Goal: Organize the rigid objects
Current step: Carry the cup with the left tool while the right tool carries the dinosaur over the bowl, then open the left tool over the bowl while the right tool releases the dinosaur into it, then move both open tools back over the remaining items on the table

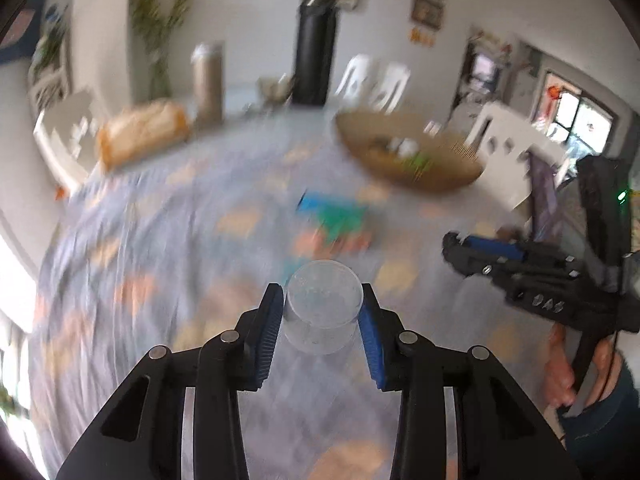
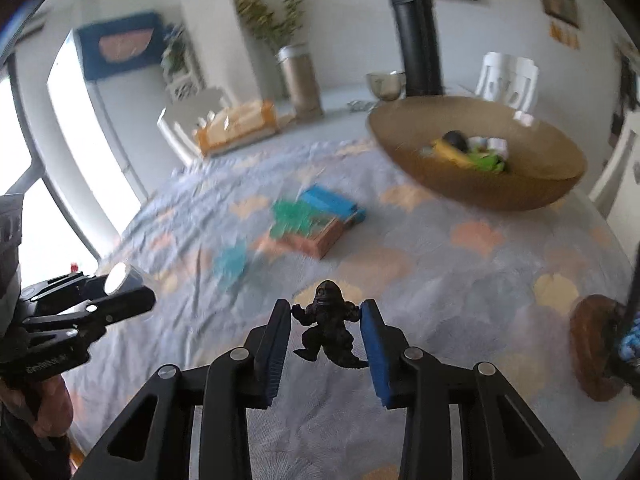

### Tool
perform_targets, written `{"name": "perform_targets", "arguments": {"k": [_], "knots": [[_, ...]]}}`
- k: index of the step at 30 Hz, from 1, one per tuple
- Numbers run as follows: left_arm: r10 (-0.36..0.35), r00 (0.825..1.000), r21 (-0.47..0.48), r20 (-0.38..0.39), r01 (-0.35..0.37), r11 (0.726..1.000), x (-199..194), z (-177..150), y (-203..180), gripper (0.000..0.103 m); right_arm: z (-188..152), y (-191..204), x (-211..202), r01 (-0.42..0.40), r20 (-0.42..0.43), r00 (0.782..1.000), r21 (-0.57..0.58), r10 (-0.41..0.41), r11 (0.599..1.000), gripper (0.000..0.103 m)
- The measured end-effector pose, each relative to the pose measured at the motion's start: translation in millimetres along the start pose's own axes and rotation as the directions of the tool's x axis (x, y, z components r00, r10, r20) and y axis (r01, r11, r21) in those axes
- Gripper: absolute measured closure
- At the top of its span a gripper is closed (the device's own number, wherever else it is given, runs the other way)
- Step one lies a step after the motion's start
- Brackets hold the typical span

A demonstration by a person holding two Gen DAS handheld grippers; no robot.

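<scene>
My left gripper is shut on a clear plastic cup and holds it above the tablecloth; the cup also shows in the right wrist view. My right gripper is shut on a small black monster figurine, held by its arms above the cloth. The right gripper shows in the left wrist view at the right. A brown woven bowl with several items inside sits far right on the table; it also shows in the left wrist view. The views are motion-blurred.
Stacked blue, green and orange blocks lie mid-table. A tall black flask, a metal bowl, a tan canister and an orange-trimmed box stand at the far edge. A dark brown wooden object lies right. White chairs surround the table.
</scene>
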State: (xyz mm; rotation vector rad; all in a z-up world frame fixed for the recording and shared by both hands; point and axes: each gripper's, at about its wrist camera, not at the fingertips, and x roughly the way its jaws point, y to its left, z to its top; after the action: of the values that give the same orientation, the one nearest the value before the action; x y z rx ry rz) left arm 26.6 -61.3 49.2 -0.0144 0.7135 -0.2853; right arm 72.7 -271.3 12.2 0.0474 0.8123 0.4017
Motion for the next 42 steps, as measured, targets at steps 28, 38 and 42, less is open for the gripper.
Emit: {"name": "perform_targets", "arguments": {"k": [28,38,42], "knots": [[-0.096,0.993,-0.006,0.075,0.097,0.995,119,161,-70,0.034,121,-88,18,0.350,0.045,0.929,0.213,-0.367,0.912,0.044],[-0.104,0.977,-0.162,0.184,0.135,0.978,17,120,-5,0.027,99,-48,-33,0.238,0.095,0.962,0.180,-0.257,0.954,0.037],[-0.067,0.978,-0.242,0.200,0.115,0.963,-10,77,28,0.020,79,-24,-36,0.203,0.104,0.970,0.135,-0.218,0.970,0.016]]}}
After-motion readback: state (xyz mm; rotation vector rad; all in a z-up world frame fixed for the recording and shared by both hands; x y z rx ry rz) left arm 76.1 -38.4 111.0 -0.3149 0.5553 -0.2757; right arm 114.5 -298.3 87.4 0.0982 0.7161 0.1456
